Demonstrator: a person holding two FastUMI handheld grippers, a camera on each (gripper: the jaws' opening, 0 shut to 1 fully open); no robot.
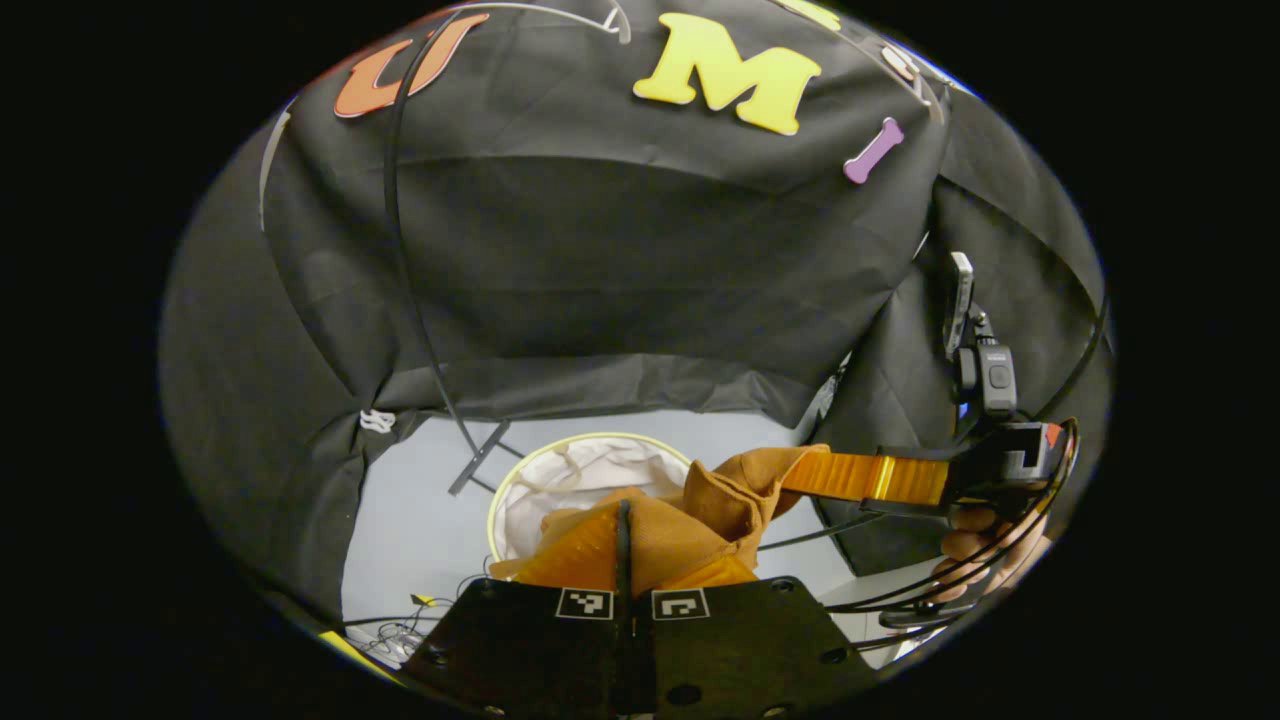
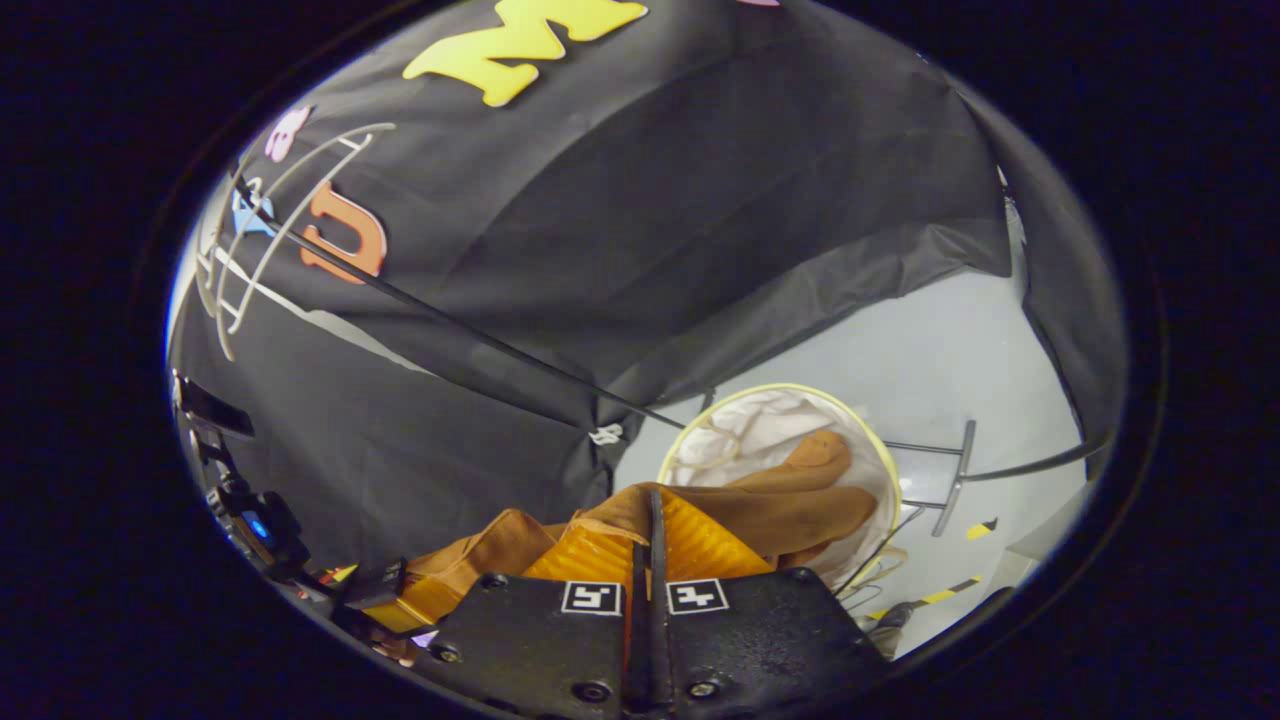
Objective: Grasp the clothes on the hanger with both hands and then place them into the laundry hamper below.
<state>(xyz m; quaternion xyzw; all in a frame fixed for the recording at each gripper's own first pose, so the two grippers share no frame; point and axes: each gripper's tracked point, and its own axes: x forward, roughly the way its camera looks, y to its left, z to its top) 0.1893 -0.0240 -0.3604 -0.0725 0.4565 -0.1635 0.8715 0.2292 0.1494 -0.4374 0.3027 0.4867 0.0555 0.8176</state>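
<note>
Brown soft garment (image 1: 700, 520) pinched by both closed grippers (image 1: 625, 545) (image 2: 648, 535), round white-lined hamper (image 2: 880, 465) below

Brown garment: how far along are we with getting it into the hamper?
Done: the brown garment is off the hanger, clamped by the left gripper and right gripper. In hand: it hangs over the white laundry hamper, one end drooping inside. Left: lower it and release.

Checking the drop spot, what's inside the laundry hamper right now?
The hamper shows its white liner and part of the brown garment hanging into it. Its bottom is covered by the cloth.
</note>
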